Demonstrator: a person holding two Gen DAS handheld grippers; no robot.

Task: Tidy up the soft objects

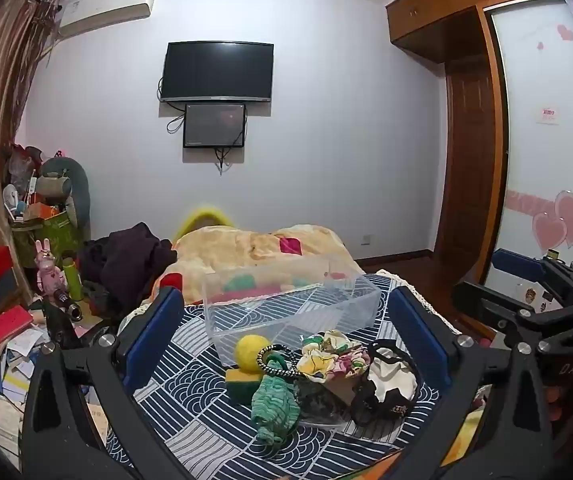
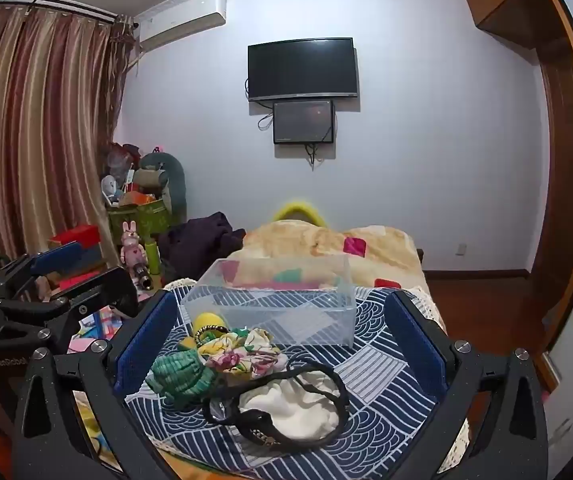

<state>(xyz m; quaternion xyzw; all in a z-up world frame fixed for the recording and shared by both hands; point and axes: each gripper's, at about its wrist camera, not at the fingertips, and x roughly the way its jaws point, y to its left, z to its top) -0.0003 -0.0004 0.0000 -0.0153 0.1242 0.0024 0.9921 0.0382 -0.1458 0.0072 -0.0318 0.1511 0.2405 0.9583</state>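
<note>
A pile of soft things lies on a blue patterned cloth (image 1: 190, 396) on the bed: a yellow ball (image 1: 251, 352), a yellow-green sponge (image 1: 240, 385), a green knitted piece (image 1: 276, 404), a floral scrunchie (image 1: 332, 356) and a white pouch with black straps (image 1: 390, 380). A clear plastic box (image 1: 290, 300) stands empty just behind them. My left gripper (image 1: 286, 344) is open above the pile. My right gripper (image 2: 280, 344) is open too, over the same pile: green knit (image 2: 180, 374), scrunchie (image 2: 242, 354), white pouch (image 2: 290, 404), box (image 2: 274, 300).
A beige blanket (image 1: 246, 248) and dark clothes (image 1: 126, 260) lie behind the box. Books, boxes and toys crowd the floor at left (image 1: 6, 320). A wardrobe (image 1: 466, 120) stands at right. The right gripper (image 1: 526, 312) shows at the right of the left wrist view.
</note>
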